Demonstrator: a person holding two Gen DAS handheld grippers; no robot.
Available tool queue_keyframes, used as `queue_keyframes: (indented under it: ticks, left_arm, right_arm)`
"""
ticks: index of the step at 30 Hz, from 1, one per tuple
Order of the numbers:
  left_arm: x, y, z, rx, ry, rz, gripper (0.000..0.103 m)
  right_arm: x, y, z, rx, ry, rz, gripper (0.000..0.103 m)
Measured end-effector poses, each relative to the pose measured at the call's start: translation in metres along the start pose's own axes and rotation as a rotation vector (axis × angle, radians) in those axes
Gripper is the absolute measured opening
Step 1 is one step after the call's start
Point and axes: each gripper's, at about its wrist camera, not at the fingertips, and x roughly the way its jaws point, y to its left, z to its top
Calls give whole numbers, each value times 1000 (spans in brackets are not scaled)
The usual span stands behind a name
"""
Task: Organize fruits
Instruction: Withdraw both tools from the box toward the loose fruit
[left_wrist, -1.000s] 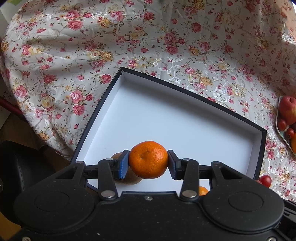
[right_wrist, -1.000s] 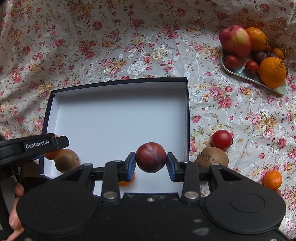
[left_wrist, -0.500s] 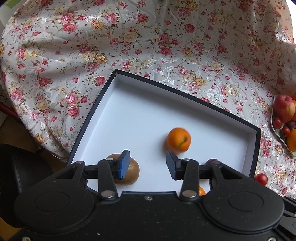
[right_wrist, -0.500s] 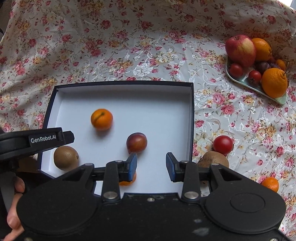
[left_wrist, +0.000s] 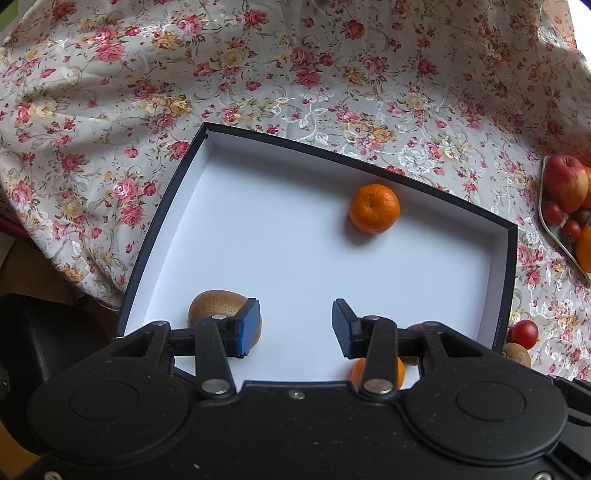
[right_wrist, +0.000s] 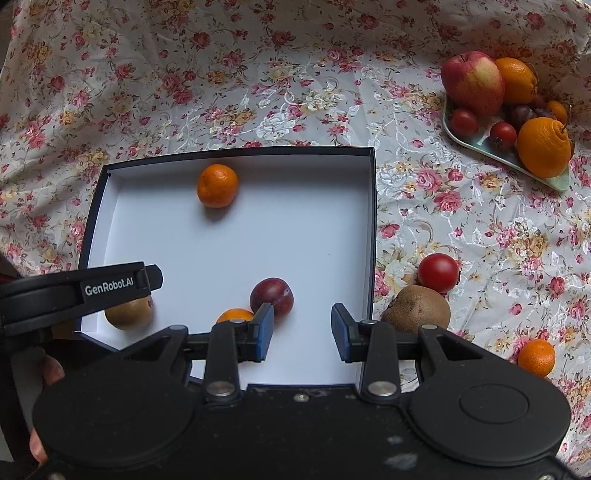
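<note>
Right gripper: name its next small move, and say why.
Probably swing the right gripper rightward over the box wall toward the kiwi on the cloth. Its jaws stand open and empty, the plum already lies in the box, and that kiwi is the nearest loose fruit.

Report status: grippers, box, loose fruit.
Left gripper open, empty. Right gripper open, empty. Box holds two mandarins, plum, kiwi. Tomato, kiwi, mandarin loose on cloth; nothing blocking.
</note>
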Motion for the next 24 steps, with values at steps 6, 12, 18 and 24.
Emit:
queue_keyframes:
  ticks: [6,12,18,24]
  left_arm:
    - [0,-10,-2,27,5,7,51]
    - [1,-22,-4,58,17,15,51]
    - [1,-37,-8,95,28,17,51]
    - [0,-54,-11,127,37,6,51]
  right_arm:
    - [-4,-6,-2,5,3,-3,38]
    - [-7,-17,-4,30,13,-1,38]
    - [-11,-30,-7,61,28,6,38]
    - [-15,-44,-10,86,32,-1,38]
